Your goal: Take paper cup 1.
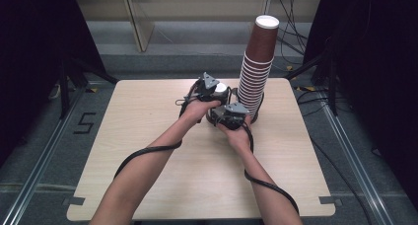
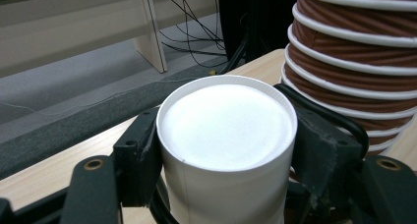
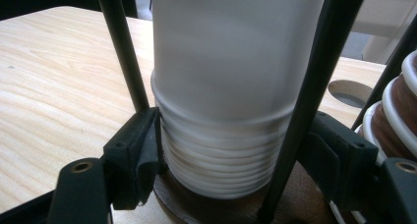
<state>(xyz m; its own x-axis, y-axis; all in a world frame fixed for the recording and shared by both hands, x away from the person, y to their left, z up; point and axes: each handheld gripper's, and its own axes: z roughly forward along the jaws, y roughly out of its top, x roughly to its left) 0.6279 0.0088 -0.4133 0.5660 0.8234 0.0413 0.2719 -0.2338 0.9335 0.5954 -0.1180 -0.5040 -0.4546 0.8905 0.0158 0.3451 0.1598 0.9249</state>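
Observation:
An upside-down white paper cup [image 2: 226,130] tops a nested stack of white cups [image 3: 231,86]. The stack stands between thin black rods [image 3: 123,52] on a round brown base [image 3: 295,204]. My left gripper [image 2: 226,150] is shut on the top cup, its pads pressed on both sides just under the cup's upturned bottom. Lower down, my right gripper [image 3: 231,160] closes on the ringed rims of the stack, one pad against them and the other beside a rod. In the high view both grippers, left [image 1: 213,89] and right [image 1: 226,117], meet at the table's far middle.
A tall leaning stack of brown paper cups [image 1: 257,72] stands right beside the white stack, close to my right gripper. The wooden table [image 1: 148,151] has a round hole [image 3: 350,92] near the far edge. Cables trail from both grippers along the forearms.

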